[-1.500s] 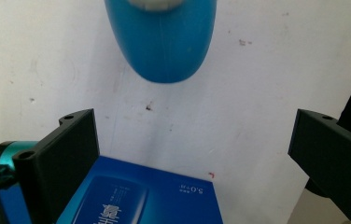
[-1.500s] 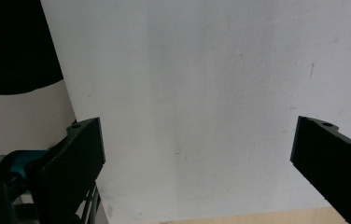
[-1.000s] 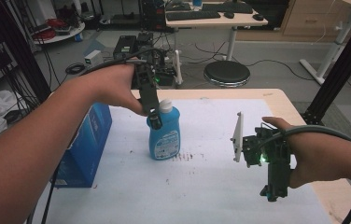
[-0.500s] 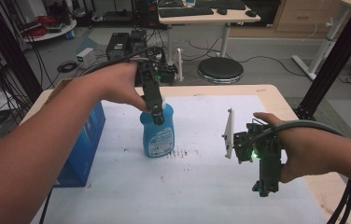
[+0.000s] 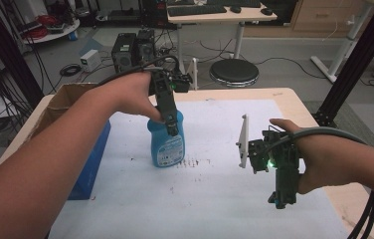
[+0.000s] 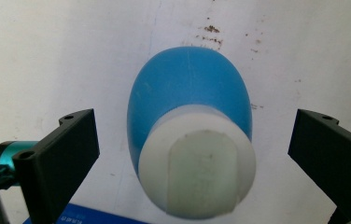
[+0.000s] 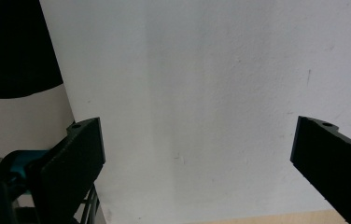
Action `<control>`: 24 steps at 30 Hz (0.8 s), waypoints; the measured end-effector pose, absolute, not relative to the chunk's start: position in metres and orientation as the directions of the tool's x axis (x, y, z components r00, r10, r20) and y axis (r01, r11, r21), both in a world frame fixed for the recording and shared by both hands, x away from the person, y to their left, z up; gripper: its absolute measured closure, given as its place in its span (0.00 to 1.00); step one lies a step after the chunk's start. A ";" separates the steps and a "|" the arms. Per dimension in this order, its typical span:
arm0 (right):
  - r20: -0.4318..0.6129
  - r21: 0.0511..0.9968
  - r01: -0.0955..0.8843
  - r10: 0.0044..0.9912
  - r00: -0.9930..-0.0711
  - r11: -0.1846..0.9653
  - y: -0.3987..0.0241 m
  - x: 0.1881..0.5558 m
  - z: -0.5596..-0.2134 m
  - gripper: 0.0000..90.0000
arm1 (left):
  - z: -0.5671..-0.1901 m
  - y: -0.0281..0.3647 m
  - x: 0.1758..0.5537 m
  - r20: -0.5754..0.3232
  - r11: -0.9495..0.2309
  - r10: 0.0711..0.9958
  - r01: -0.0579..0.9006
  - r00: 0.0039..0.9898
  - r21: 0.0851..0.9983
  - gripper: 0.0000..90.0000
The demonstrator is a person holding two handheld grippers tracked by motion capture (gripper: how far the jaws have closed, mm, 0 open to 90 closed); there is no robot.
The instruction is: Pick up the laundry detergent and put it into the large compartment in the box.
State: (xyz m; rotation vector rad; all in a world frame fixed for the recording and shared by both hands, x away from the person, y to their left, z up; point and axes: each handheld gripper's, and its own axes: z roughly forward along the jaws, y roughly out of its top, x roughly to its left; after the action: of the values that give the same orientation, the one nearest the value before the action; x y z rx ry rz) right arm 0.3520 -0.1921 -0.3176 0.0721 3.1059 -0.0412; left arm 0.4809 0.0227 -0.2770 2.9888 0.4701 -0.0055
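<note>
A blue bottle (image 5: 166,147) with a white cap stands upright on the white sheet (image 5: 215,199) near the table's middle. My left gripper (image 5: 171,128) points down over its top and is open. In the left gripper view the white cap (image 6: 197,168) and blue body (image 6: 190,88) sit between the two spread black jaws of the left gripper (image 6: 194,126), and neither jaw touches it. My right gripper (image 5: 282,199) hovers open over the sheet at the front right, with nothing between the fingers of the right gripper (image 7: 197,135).
A blue box (image 5: 93,164) lies at the sheet's left edge beside the bottle. Dark specks (image 5: 192,163) mark the sheet just right of the bottle. The wooden table edge (image 5: 294,97) runs along the right. A round stool (image 5: 233,72) stands behind the table.
My left gripper has shifted over the bottle's cap, which showed beside it a second ago. The right gripper has drifted slightly left. The bottle stands where it was.
</note>
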 end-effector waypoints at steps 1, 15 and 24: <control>-0.038 -0.024 0.046 0.045 -0.998 0.999 -0.192 0.352 -0.318 0.02 | -0.278 0.022 0.481 -0.022 -0.946 0.304 0.304 0.953 0.112 0.02; -0.040 -0.016 0.043 0.043 -0.998 0.999 -0.193 0.353 -0.319 0.02 | -0.292 0.021 0.481 -0.020 -0.941 0.320 0.320 0.947 0.112 0.02; -0.045 -0.016 0.045 0.045 -0.998 0.999 -0.194 0.352 -0.319 0.02 | -0.297 0.021 0.481 -0.003 -0.939 0.330 0.328 0.944 0.099 0.03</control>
State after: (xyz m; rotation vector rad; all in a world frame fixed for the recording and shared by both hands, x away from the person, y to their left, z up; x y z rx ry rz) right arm 0.3519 -0.1936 -0.3194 0.0698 3.0959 -0.0261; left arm 0.4811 0.0212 -0.2966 3.0006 0.5088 0.0213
